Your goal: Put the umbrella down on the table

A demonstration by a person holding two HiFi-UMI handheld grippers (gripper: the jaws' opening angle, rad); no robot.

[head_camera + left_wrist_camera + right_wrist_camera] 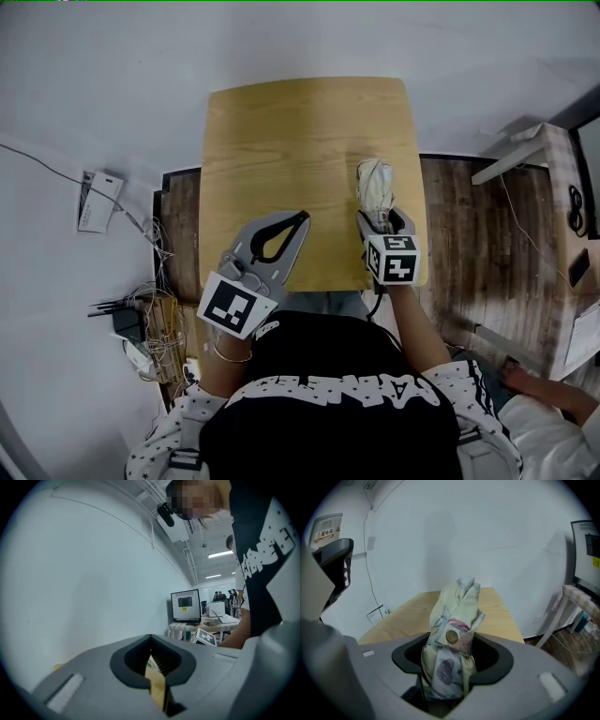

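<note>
The wooden table stands in front of you, its far edge against a white wall. Dark plank floor shows along the table's right and left sides. To the table's right stands a white desk. To its left, a tangle of cables lies by the wall.

Your left gripper hangs over the table's near edge, left of the middle, with its tips aimed toward the table's far right. Seen in its own view, this gripper has its fingers pressed together at the tips and holds nothing. Only a strip of the table's wood shows through the slit below them.

Your right gripper is over the table's near right corner and points toward the far edge. Its fingers pinch the umbrella from both sides. In that gripper's own view, the bundle fills the gap between them.

The umbrella is folded, its fabric cream with faint printed blotches. It reaches from the jaws out over the table's right side and ends well short of the far edge. You cannot tell from any view whether its free end touches the table top.

A strap wraps the bundle right at the jaws and is closed by a round brass snap.
</note>
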